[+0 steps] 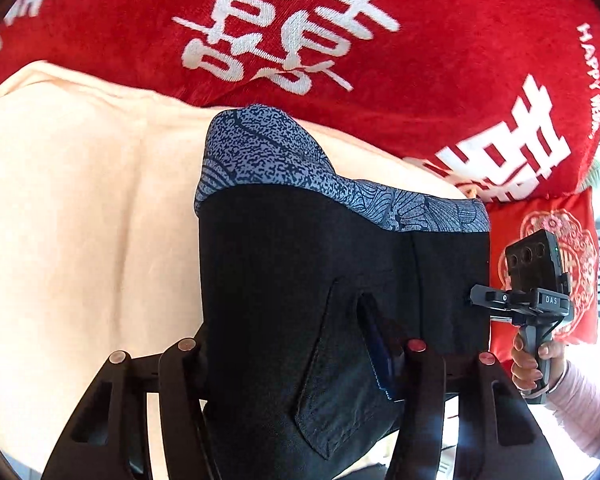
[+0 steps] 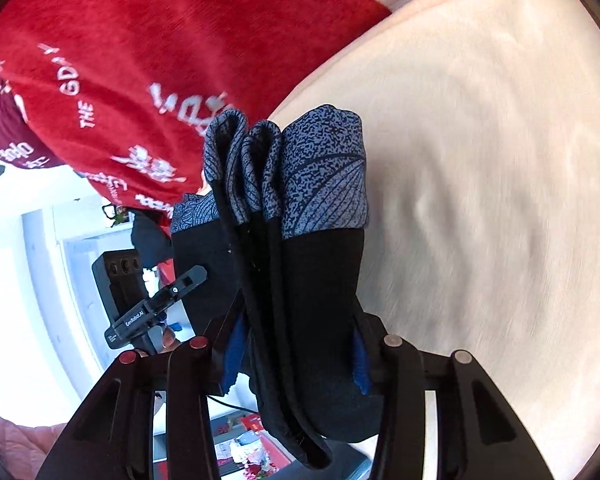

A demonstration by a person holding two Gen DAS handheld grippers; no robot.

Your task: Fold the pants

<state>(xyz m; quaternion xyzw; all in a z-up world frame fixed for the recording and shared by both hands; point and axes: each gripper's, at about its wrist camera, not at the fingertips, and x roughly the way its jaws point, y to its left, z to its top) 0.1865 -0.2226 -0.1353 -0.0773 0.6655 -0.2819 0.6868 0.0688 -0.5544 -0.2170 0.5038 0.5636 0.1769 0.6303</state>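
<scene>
The black pants (image 1: 308, 280) are clamped at opposite edges by the left hand-held gripper (image 1: 300, 364) and right hand-held gripper (image 2: 296, 360), probably so the fabric hangs taut above the bed (image 1: 80, 200) for folding.

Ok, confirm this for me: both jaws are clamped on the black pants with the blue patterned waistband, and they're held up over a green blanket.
One thing is wrong: the blanket is red with white lettering, not green; both wrist views show it. The rest holds: the left gripper and right gripper each have their jaws clamped on the black pants with the blue patterned waistband.
</scene>
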